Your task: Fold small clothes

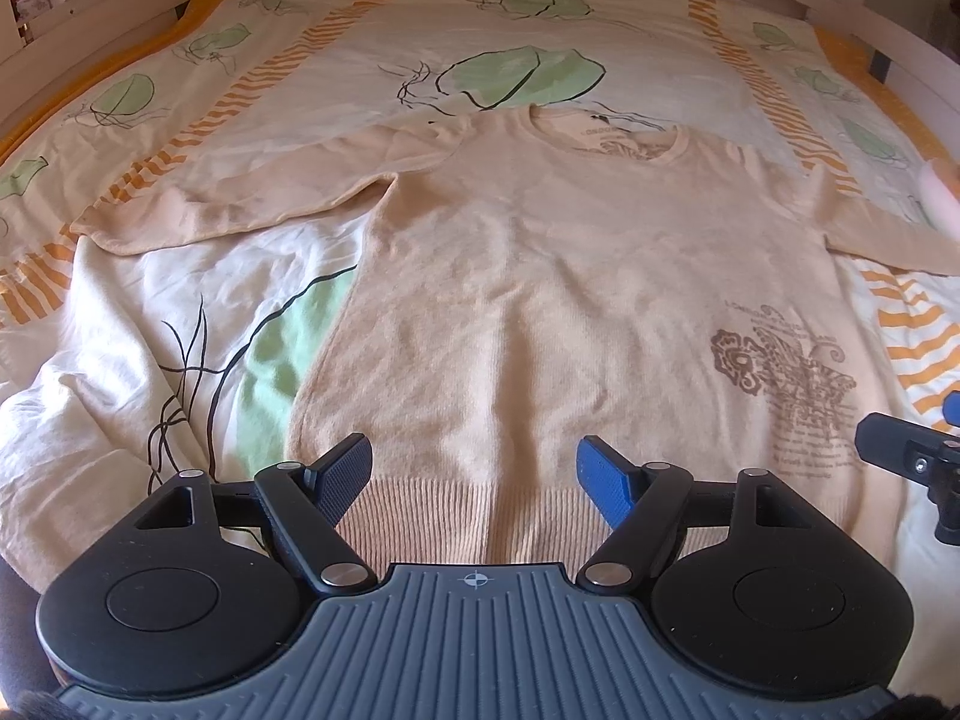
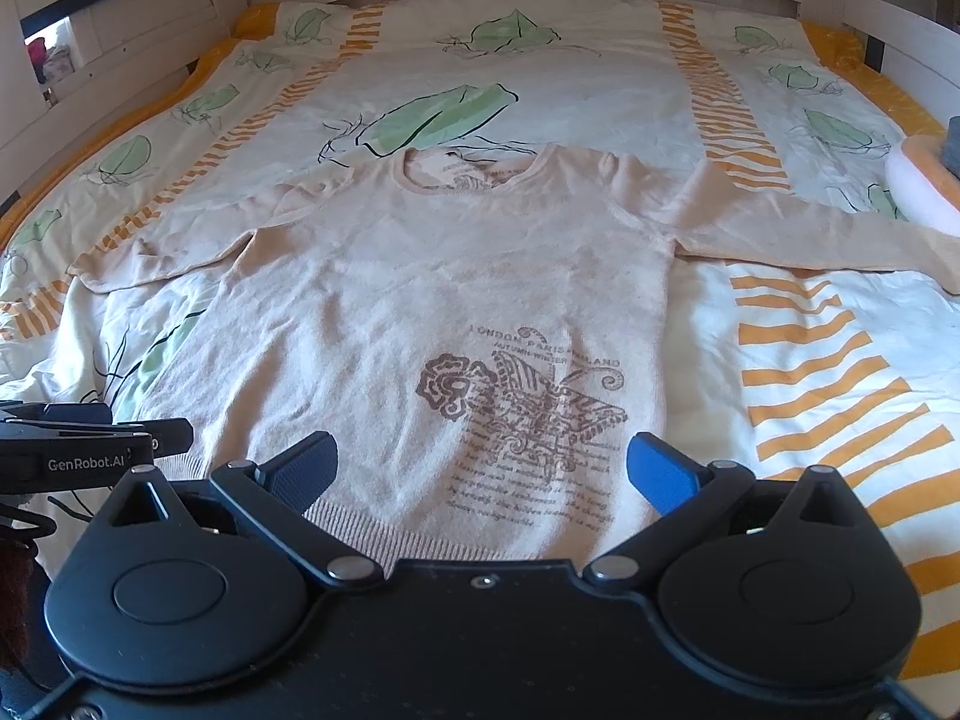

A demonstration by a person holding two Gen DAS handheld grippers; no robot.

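A cream long-sleeved sweater (image 1: 540,276) (image 2: 420,288) lies flat and face up on the bed, both sleeves spread out sideways, its neck at the far end. A brown butterfly print (image 2: 522,408) marks its lower right part. My left gripper (image 1: 474,474) hovers over the ribbed hem (image 1: 480,516), open, with nothing between its fingers. Over the hem's right part, near the print, my right gripper (image 2: 480,474) also stands open and holds nothing. Each gripper shows at the edge of the other's view.
The bed cover (image 1: 300,78) is white with green leaves and orange stripes, and rumpled at the near left. A stack of folded clothes (image 2: 924,174) sits at the bed's right edge by the right sleeve. A white bed frame (image 2: 120,18) rises at the back and left.
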